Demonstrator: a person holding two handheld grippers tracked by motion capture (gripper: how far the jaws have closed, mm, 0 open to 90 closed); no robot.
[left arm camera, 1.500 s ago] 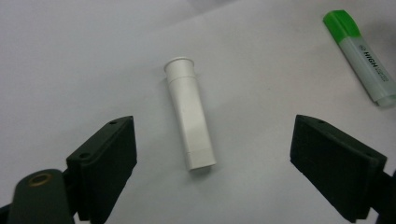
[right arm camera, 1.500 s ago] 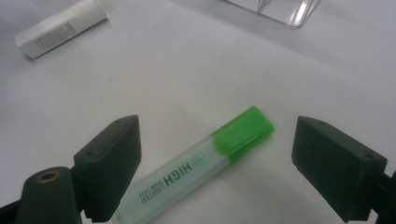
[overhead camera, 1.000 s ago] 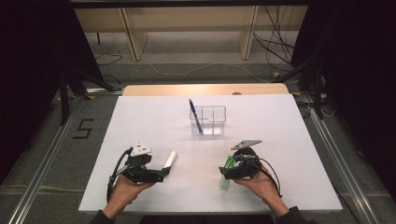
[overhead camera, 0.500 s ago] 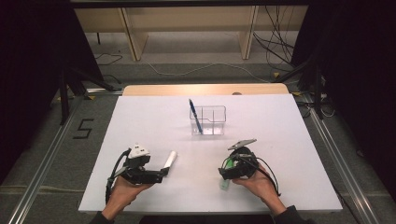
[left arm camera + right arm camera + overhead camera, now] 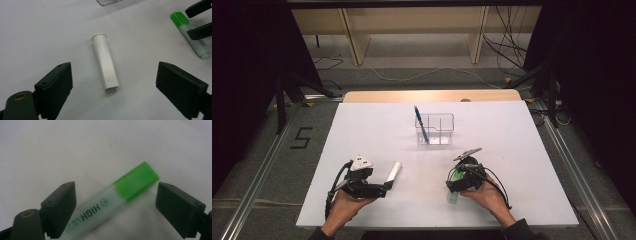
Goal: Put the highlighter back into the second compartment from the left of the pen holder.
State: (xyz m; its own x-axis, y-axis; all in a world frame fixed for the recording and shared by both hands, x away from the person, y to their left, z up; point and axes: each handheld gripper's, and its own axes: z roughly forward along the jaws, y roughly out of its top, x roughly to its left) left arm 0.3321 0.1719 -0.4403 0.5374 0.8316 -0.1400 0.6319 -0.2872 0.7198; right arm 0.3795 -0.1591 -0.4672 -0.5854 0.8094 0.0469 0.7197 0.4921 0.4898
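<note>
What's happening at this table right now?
A person holds a gripper in each hand over a white table. The left gripper is open around a white tube lying flat; the right gripper is open around a green highlighter, also lying flat. Neither is gripped yet. Farther back, a clear organiser holds a blue pen.

A clear divided organizer (image 5: 435, 129) stands mid-table (image 5: 362, 130), holding a leaning blue pen (image 5: 421, 123).

Green-capped highlighter (image 5: 110, 202) lies slantwise between the spread jaws.
</note>
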